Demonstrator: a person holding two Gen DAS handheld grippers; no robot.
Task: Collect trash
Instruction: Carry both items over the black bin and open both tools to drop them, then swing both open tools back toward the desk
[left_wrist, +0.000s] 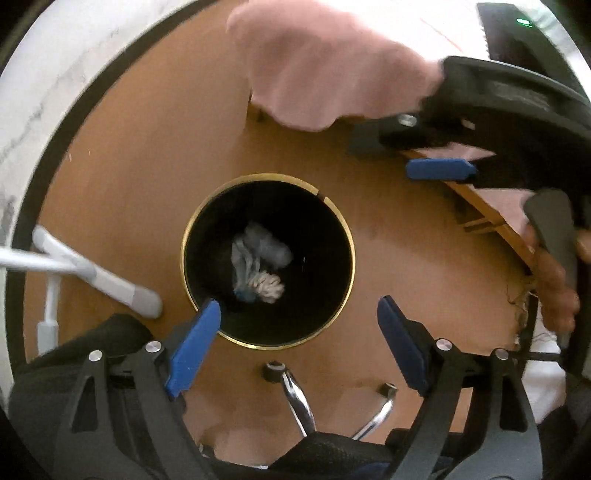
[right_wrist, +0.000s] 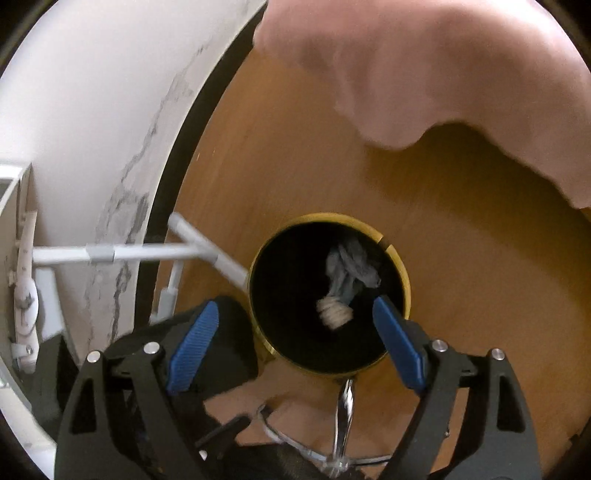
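A black round bin with a gold rim (left_wrist: 334, 218) stands on the brown floor below me. Crumpled grey and white trash (left_wrist: 258, 264) lies at its bottom. My left gripper (left_wrist: 299, 310) is open and empty, above the bin's near edge. In the right wrist view the same bin (right_wrist: 402, 273) holds the crumpled trash (right_wrist: 343, 288). My right gripper (right_wrist: 295, 314) is open and empty, right above the bin's mouth. The right gripper also shows in the left wrist view (left_wrist: 417, 155) at the upper right, its jaws apart.
A pink cloth (left_wrist: 317, 66) hangs from a wooden table edge (left_wrist: 487, 210) beyond the bin; it also shows in the right wrist view (right_wrist: 443, 66). A white frame leg (left_wrist: 99, 277) lies left of the bin. Chrome chair legs (left_wrist: 299, 398) are near me. A white marbled wall (right_wrist: 92, 129) is left.
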